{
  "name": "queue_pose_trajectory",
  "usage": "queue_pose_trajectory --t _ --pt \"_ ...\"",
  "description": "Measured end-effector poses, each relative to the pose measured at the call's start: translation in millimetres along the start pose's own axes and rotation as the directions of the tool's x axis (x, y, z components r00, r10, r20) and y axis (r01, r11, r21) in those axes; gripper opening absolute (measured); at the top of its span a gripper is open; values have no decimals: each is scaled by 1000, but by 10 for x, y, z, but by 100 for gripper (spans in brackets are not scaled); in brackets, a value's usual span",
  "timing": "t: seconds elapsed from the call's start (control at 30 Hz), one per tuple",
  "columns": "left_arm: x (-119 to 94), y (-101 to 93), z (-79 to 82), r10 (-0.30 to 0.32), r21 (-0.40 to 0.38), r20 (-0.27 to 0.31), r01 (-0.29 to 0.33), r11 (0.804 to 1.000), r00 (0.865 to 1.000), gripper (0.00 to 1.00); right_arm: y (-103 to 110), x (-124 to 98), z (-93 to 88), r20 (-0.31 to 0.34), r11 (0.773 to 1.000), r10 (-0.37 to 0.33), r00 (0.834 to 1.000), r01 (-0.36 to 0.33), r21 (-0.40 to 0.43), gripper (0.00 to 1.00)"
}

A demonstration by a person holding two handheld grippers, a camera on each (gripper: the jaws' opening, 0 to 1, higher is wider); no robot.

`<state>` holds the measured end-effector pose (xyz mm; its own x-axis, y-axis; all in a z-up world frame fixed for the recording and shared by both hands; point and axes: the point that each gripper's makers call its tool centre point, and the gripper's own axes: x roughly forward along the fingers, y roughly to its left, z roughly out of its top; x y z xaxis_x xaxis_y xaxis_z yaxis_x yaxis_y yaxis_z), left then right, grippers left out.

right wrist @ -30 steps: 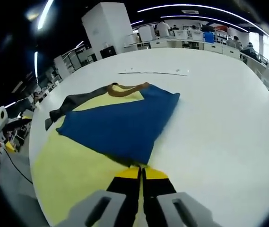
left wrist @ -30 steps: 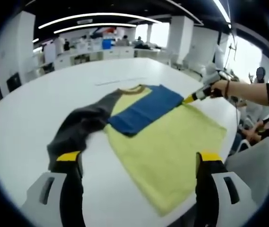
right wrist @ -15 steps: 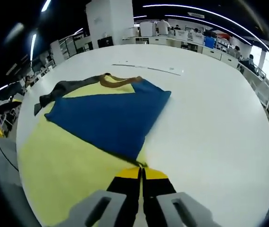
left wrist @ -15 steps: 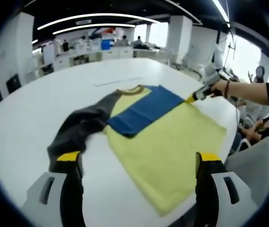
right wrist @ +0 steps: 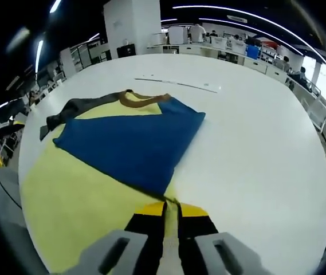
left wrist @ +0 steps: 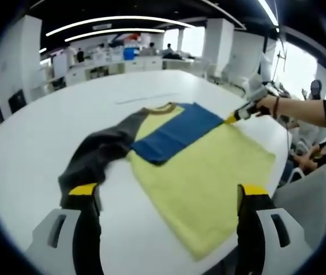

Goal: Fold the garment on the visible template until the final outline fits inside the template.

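A shirt with a yellow body (left wrist: 208, 172) lies flat on the round white table (left wrist: 42, 137). Its blue sleeve (left wrist: 177, 132) is folded across the chest, and its dark grey sleeve (left wrist: 94, 154) trails toward my left gripper. The brown collar (left wrist: 161, 108) points away. My left gripper (left wrist: 168, 190) hovers over the near hem, open wide with nothing between its jaws. A hand (left wrist: 266, 106) holds my right gripper (left wrist: 233, 118) at the shirt's far-right edge. In the right gripper view the right gripper (right wrist: 171, 209) has its jaws slightly parted, with the tip of the blue sleeve (right wrist: 128, 143) and the yellow edge (right wrist: 77, 200) just ahead.
A thin pale strip (left wrist: 145, 98) lies on the table beyond the collar, also seen as the strip (right wrist: 180, 84). The table's edge (left wrist: 280, 143) curves close on the right, where people sit (left wrist: 309, 154). Desks and people stand far back (left wrist: 122, 57).
The right gripper's jaws, pressed together on the shirt's edge before, now stand slightly apart. The left gripper and the shirt have stayed put.
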<state>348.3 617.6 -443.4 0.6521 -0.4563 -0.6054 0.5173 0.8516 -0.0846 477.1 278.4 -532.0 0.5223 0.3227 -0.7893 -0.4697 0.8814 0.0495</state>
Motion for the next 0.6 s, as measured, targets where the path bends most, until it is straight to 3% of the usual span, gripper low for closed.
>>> queue_pose_trajectory --t 0.2,0.37,0.6 --pt "3 2 -11 1 -2 -2 -1 1000 1000 96 -29 67 53 26 1000 2 1000 -2 -10 11" --pt "-2 12 -11 5 -5 0 -5 1000 1000 96 -20 123 1 9 1000 -4 1000 4 4 0" --pt "-6 61 -32 17 -13 -3 -17 1000 1000 96 -62 90 -32 -4 999 -21 1000 21 38 0"
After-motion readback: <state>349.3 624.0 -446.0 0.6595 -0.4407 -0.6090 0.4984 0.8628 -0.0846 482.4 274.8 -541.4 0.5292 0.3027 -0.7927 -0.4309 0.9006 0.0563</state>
